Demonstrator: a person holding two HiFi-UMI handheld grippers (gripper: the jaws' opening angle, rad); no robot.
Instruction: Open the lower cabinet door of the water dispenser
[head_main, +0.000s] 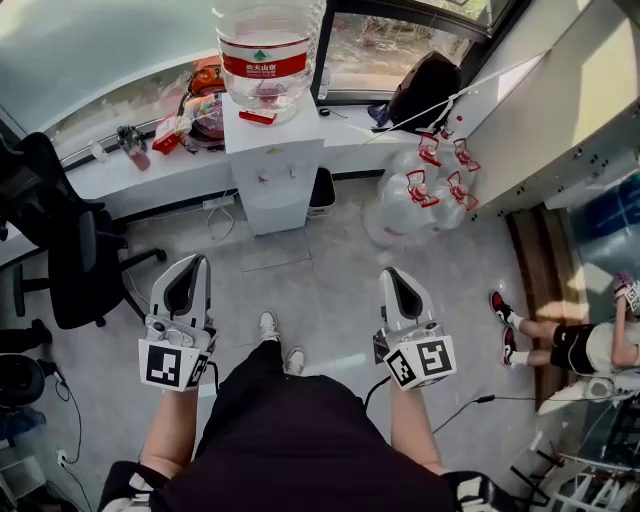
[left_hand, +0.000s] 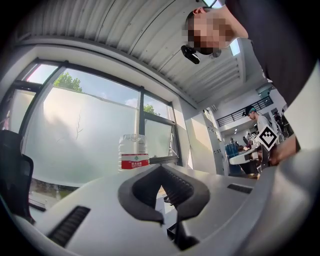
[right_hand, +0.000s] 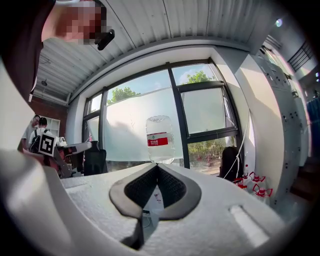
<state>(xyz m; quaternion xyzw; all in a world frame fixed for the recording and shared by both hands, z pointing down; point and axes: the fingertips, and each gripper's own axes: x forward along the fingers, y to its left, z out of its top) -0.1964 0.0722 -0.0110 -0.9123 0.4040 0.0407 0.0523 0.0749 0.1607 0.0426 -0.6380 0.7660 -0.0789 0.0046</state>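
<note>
Grey floor (head_main: 330, 290) ahead of you. White water dispenser (head_main: 275, 165) stands against the window bench, its lower cabinet door (head_main: 277, 212) closed. Left claw (head_main: 196, 262) and right claw (head_main: 391, 273): both together, empty, well apart from it.

Black clothes (head_main: 290, 430); white marker-cubed left tool (head_main: 196, 261), right tool (head_main: 392, 273)

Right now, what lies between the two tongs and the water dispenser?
Only bare floor, as the head view shows: nothing stands between the left tongs, the right tongs and the water dispenser.
</note>
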